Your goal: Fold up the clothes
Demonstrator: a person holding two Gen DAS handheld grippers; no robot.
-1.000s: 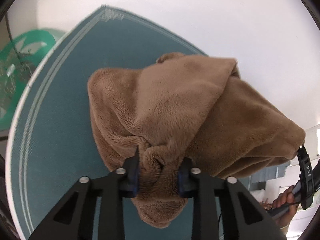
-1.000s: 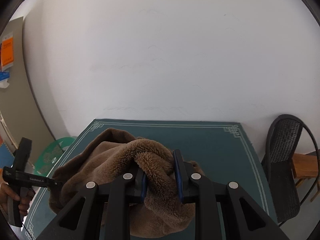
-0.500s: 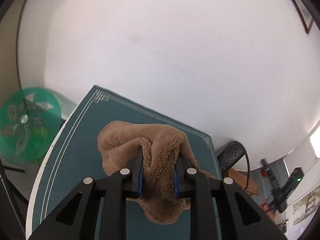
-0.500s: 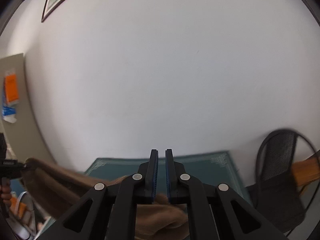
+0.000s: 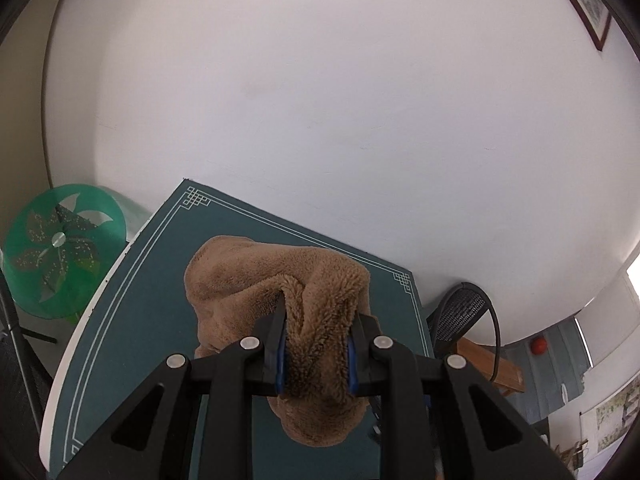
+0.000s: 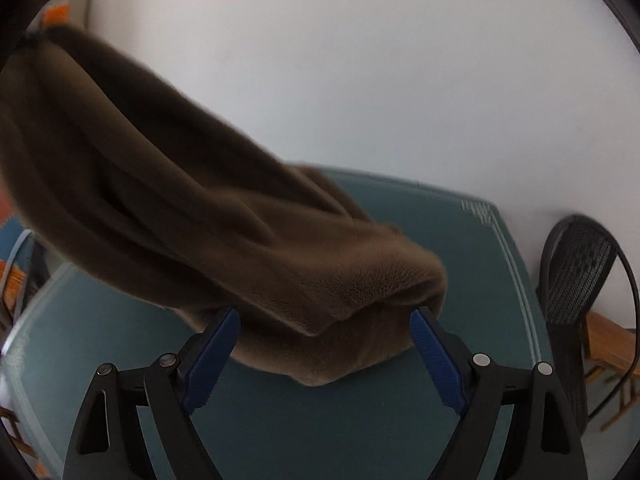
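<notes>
Two views show one brown fleece garment held up over a dark green surface.

From the left wrist, the left gripper has its jaws nearly closed, clamped on a thick bunch of the fleece garment. The pile bulges out between the blue pads and a lobe of it hangs below them. Beyond the jaws the cloth mounds up and hides the middle of the surface, whose far edge, with a thin white border line and a fret pattern in each far corner, runs along a white wall. Off the surface's left edge stands a green round fan-like disc. Past the far right corner is a black mesh chair.

From the right wrist, the right gripper has its jaws spread wide and opening, and neither blue pad presses on anything. The fleece garment slants from the upper left of this view down to a folded end just beyond and between the jaw tips, above the surface. That end looks free of the pads, though motion blur makes the gap hard to judge. The black mesh chair stands beside the surface's right edge.
</notes>
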